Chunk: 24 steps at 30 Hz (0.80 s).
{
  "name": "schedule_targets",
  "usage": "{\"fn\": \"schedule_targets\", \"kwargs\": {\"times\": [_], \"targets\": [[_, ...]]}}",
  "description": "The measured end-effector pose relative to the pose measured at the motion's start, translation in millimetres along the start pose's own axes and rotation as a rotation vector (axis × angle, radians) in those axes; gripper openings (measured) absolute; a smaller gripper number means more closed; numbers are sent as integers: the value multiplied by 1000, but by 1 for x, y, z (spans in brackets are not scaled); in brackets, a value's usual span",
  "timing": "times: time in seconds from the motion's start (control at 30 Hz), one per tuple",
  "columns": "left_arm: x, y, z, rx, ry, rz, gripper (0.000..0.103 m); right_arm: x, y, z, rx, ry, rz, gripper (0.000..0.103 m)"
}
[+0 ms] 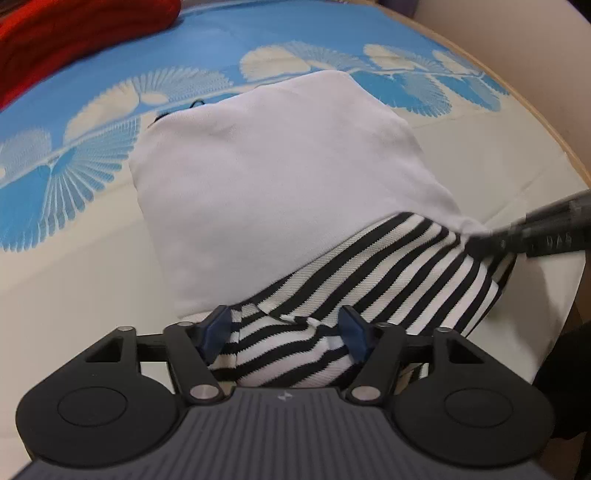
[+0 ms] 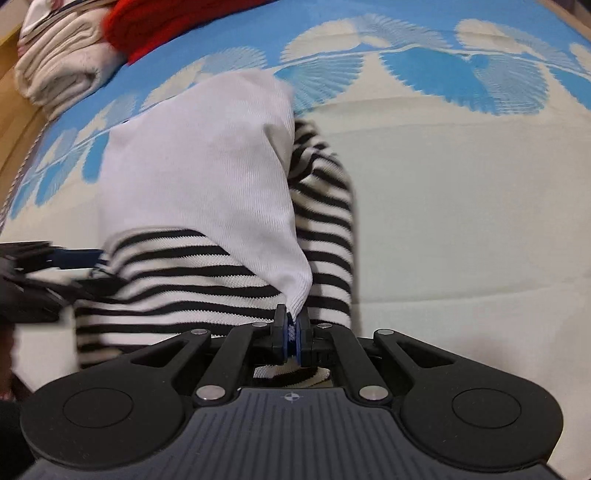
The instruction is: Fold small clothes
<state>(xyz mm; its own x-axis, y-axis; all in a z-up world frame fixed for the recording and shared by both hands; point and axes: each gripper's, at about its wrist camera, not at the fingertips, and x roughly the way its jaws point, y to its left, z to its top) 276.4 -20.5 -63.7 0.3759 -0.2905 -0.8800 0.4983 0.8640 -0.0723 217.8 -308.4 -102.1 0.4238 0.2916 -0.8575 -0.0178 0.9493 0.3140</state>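
The right gripper (image 2: 292, 334) has its fingers clenched on a corner of the white fabric of the garment (image 2: 207, 177), the cloth pinched tight between the blue pads, and that corner is drawn toward the gripper over the black-and-white striped part (image 2: 192, 273) of the same piece. The left gripper (image 1: 286, 330) stands with its fingers spread, a bunched fold of the striped part lying between the blue pads; I cannot tell whether the pads press on it or only flank it. In the left wrist view the right gripper shows as a blurred dark shape at the garment's right edge, where white meets stripes; in the right wrist view the left gripper is a blurred dark shape at the garment's left edge. The garment lies on a desk (image 2: 461, 240) covered with a cream cloth whose blue border with pale fan-shaped motifs (image 2: 332, 66) runs along the far side of the garment. Beyond that border, to the garment's far left, sits a red item (image 2: 155, 26), and just left of it a stack of folded cream-coloured clothes (image 2: 62, 62).
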Motion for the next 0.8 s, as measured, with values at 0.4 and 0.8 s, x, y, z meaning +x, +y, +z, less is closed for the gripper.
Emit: {"fn": "schedule_targets", "kwargs": {"times": [0.4,0.8], "targets": [[-51,43,0,-202,-34,7,68,-14,-18,55,287,-348,145,56],[-60,74,15,-311,-75,-37,68,25,-9,97,360,-466,281,2]]}}
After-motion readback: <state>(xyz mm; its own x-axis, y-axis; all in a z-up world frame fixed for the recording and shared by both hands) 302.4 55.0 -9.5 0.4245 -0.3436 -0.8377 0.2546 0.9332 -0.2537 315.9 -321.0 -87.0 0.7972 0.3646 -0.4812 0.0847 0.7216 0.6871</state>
